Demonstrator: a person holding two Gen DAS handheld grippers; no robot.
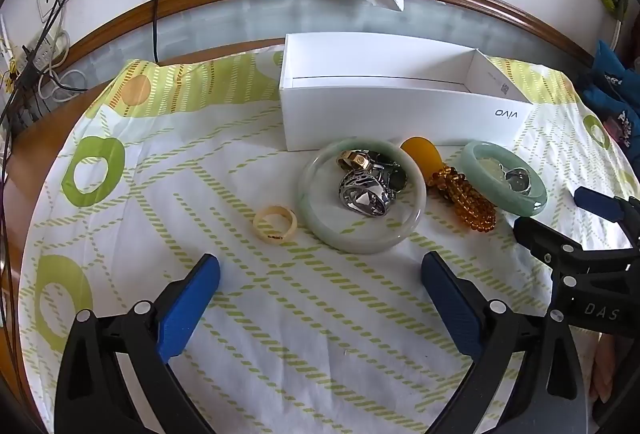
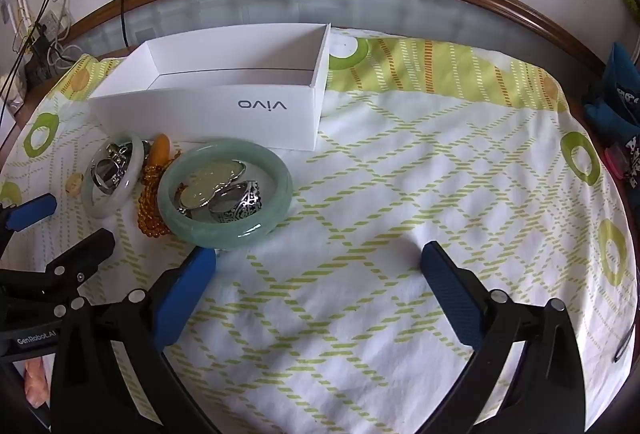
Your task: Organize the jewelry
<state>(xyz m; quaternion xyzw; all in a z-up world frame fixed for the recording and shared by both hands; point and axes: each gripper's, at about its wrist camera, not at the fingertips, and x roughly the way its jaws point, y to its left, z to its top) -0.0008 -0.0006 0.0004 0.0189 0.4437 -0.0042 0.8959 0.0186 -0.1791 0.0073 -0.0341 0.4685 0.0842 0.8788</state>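
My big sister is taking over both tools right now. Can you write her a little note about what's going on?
Left tool: open, holding nothing, hovering above the cloth near the pale bangle.
Right tool: open, holding nothing, near the green bangle.
White box: looks empty, behind the jewelry.
Rings lie inside both bangles; the amber beads lie between them; the cream ring sits alone on the cloth.
Done: nothing boxed yet.
Left: probably move every piece into the box.

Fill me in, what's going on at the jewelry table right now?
Both grippers, left and right, hover open over the cloth, holding nothing. The white box is empty. Rings sit inside the pale bangle and the green bangle, with amber beads between them and a cream ring apart.
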